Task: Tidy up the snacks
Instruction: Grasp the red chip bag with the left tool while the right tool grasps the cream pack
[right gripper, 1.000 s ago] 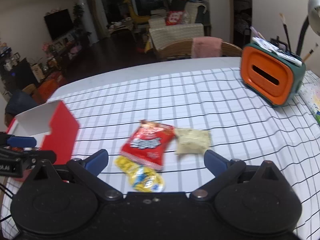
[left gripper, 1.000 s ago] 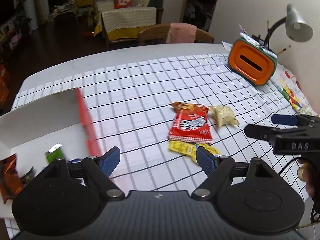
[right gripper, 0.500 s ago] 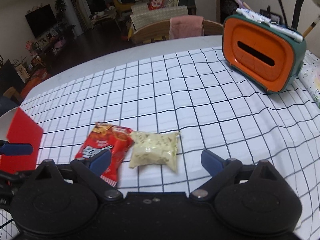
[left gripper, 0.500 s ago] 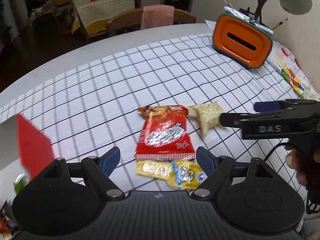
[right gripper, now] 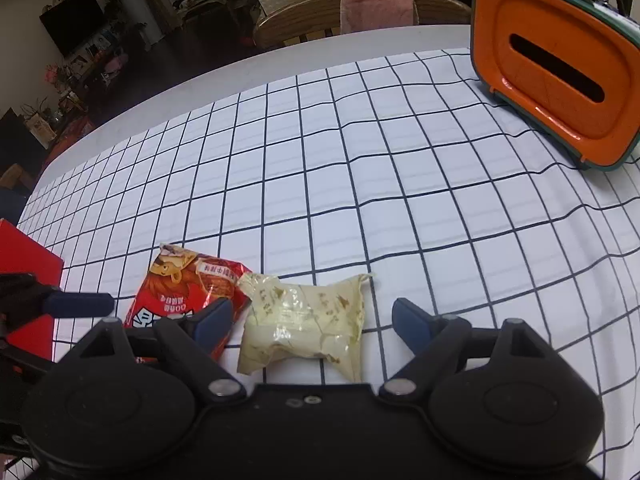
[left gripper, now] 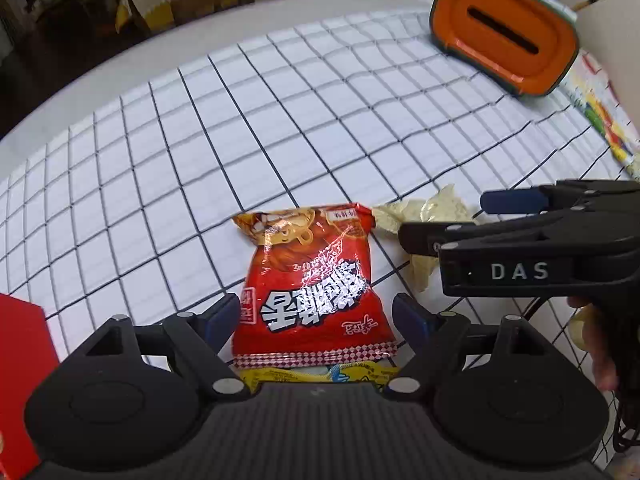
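**Three snack packets on the checked desk**

At the lower centre of both wrist views, three snack packets lay close together on the desk (right gripper: 400, 168) with its white, black-gridded cloth. One red packet (left gripper: 312, 280) sat flat between the spread fingers of the left gripper (left gripper: 316, 318), whose jaws stood wide open with nothing in them. One yellow packet (left gripper: 320, 374) showed just beneath the red one's lower edge, partly covered by it and by the gripper body. One pale cream packet (right gripper: 304, 320) lay touching the red packet's right side; it sat between the fingers of the right gripper (right gripper: 312, 320), whose jaws were also wide open and clamped on nothing.

One red box (left gripper: 20, 380) stood at the lower left edge of the frame; its inside could not be seen. One orange holder with a dark slot (right gripper: 556, 68) stood at the upper right, well apart from the packets, with items sticking up from its top that were too cut off to identify.
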Demonstrator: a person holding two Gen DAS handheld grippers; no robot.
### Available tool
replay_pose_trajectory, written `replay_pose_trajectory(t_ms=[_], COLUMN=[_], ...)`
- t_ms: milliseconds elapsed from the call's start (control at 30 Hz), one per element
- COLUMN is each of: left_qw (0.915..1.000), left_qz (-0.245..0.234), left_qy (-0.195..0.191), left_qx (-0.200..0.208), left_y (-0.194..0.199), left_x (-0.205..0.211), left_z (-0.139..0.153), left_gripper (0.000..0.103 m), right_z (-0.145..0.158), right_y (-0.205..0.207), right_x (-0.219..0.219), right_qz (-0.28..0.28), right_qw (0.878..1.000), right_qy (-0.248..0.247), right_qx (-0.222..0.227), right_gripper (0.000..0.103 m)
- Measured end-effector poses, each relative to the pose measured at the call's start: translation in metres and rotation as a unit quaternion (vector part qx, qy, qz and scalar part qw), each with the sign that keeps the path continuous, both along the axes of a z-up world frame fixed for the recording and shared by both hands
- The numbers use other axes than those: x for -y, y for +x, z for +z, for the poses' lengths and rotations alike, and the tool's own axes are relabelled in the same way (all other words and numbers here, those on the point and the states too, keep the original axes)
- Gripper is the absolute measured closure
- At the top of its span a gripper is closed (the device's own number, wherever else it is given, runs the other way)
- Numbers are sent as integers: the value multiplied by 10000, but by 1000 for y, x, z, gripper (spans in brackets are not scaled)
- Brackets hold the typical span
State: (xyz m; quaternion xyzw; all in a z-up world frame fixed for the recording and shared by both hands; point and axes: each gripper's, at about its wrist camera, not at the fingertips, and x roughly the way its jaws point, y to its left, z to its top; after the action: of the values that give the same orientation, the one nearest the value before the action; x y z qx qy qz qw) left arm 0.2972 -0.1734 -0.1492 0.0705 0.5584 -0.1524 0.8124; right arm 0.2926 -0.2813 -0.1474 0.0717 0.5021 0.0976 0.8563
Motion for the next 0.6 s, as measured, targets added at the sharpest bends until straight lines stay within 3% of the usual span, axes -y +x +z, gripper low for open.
replay_pose_trajectory(t_ms=[267,600], left_qw=[9998,9994], left_qz=[150,256], left_qy=[103,20], left_qx=[-72,-216], left_y=[18,28], left_x=[5,6], left_z=[-15,-27], left_gripper=[19,19], right_z=[-11,-13], right_y=[10,13], right_x=[-6,-8], right_qz=[-15,-36], right_qw=[9998,9998], right_qy=[0,-4], right_qx=[-193,-208], right_gripper=[22,38])
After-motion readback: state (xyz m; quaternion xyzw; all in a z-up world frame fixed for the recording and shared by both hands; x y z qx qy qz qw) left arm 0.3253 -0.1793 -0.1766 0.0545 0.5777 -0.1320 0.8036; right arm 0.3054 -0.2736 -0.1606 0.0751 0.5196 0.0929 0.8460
